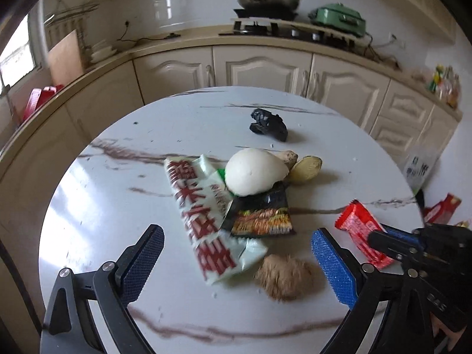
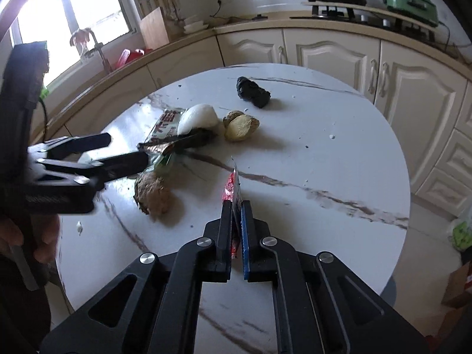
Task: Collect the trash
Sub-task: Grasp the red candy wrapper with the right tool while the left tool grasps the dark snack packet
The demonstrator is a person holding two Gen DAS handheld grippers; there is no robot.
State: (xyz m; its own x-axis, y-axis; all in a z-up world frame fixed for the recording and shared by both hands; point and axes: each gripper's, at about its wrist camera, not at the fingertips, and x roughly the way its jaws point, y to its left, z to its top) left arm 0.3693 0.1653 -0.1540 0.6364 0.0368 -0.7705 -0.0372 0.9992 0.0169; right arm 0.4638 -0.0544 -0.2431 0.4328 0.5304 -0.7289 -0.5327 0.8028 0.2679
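Trash: we find the red wrapper pinched edge-on between the closed fingers of the right gripper, lifted above the marble table. Left gripper hangs wide open, empty, straddling the white wrapper beside that red wrapper.

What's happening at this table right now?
A person is clearing trash off a round marble table with two handheld claws. The right claw is shut on a red wrapper. The left claw is open over the long white-and-red wrapper, with a crumpled brown wad also between its fingers. A white bun-like lump, a dark snack packet and a black crumpled bag remain.
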